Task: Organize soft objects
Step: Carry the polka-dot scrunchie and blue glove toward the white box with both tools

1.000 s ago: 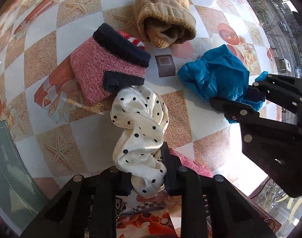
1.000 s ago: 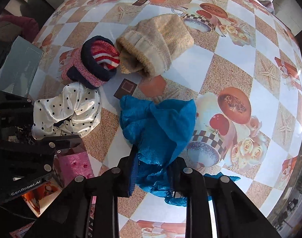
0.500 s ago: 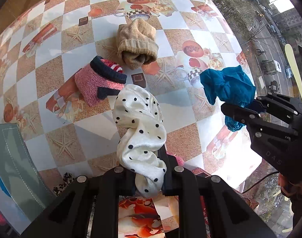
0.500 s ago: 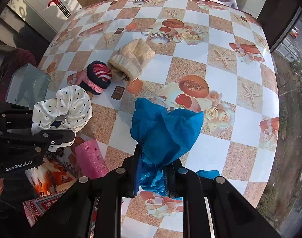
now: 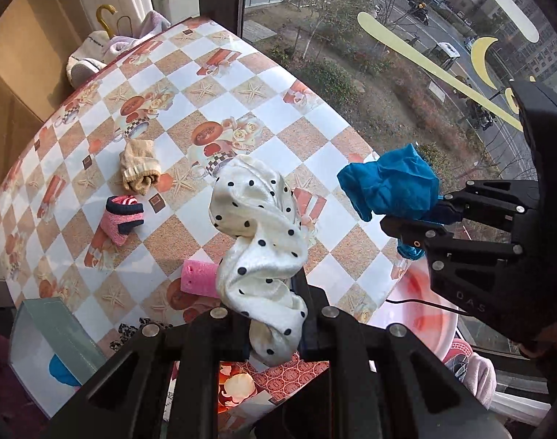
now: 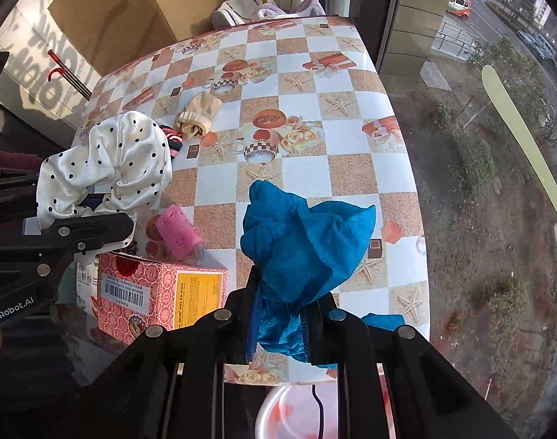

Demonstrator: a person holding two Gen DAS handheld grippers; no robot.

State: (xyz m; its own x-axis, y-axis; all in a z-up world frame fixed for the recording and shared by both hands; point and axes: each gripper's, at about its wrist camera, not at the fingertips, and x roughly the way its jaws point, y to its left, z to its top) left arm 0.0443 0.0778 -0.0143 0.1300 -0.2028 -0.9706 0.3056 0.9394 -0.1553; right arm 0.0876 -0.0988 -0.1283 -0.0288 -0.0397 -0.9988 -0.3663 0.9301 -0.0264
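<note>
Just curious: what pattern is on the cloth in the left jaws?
White with black polka dots, clearest in the left wrist view.

So the table [image 6: 366, 168] has one of those checkered oilcloth covers, white and sandy squares with starfish, roses and teacups printed on. Lying on it: a rolled beige sock [image 5: 139, 170], a pink sock [image 5: 120, 219] with a navy cuff just beside it, a pink foam roller [image 6: 177, 234] nearer the front edge, and a red patterned box [image 6: 161, 292] right at the corner.
</note>
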